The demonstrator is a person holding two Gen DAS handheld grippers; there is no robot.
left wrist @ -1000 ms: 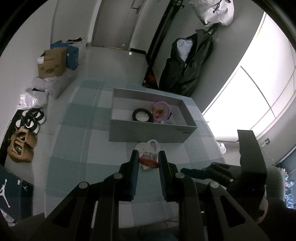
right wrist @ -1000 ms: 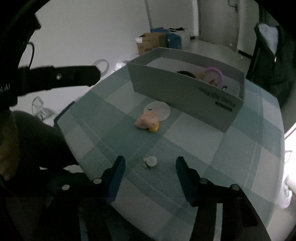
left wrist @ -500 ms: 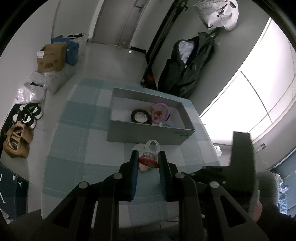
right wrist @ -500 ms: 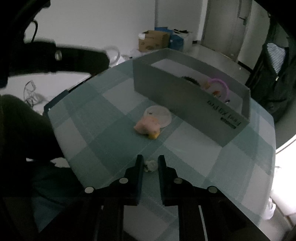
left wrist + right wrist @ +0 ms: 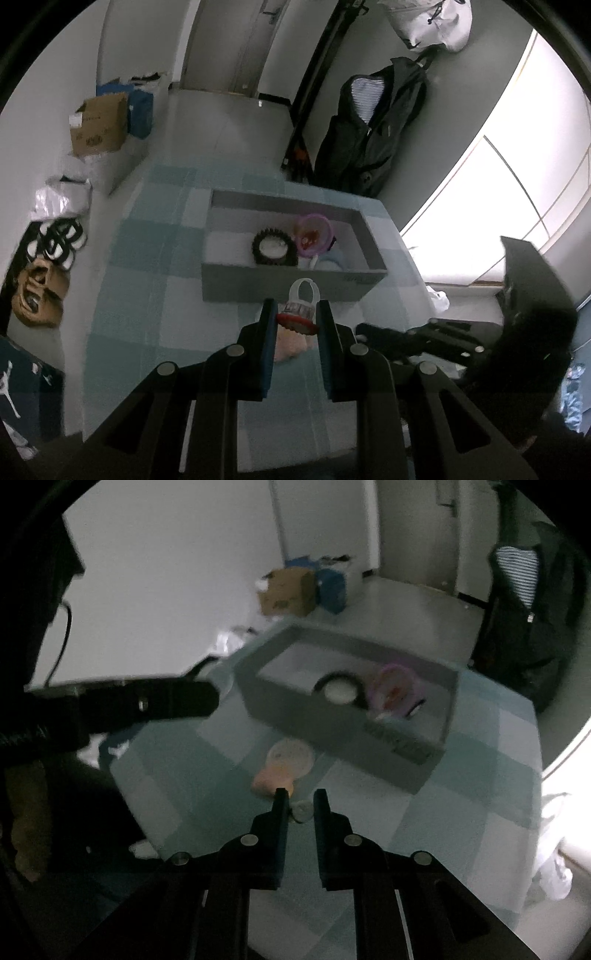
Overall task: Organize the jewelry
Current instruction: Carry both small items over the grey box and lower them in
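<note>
My left gripper (image 5: 296, 320) is shut on a clear ring with a red top (image 5: 300, 310), held above the checked table in front of the grey box (image 5: 280, 286). The box holds a black beaded bracelet (image 5: 274, 247) and a pink bangle (image 5: 314, 236). My right gripper (image 5: 300, 802) is shut on a small white ring (image 5: 302, 811), lifted above the table. A pink and orange piece (image 5: 271, 781) and a round clear lid (image 5: 291, 757) lie on the table before the box (image 5: 332, 723).
The left gripper's arm (image 5: 122, 703) crosses the left of the right wrist view. The right gripper's body (image 5: 480, 332) sits at the right of the left wrist view. A dark jacket (image 5: 373, 129) hangs behind the table. Cardboard boxes (image 5: 99, 123) and shoes (image 5: 40, 295) lie on the floor.
My right gripper has shut on the small white ring and raised it off the table. My left gripper has risen toward the box with the red-topped ring.
</note>
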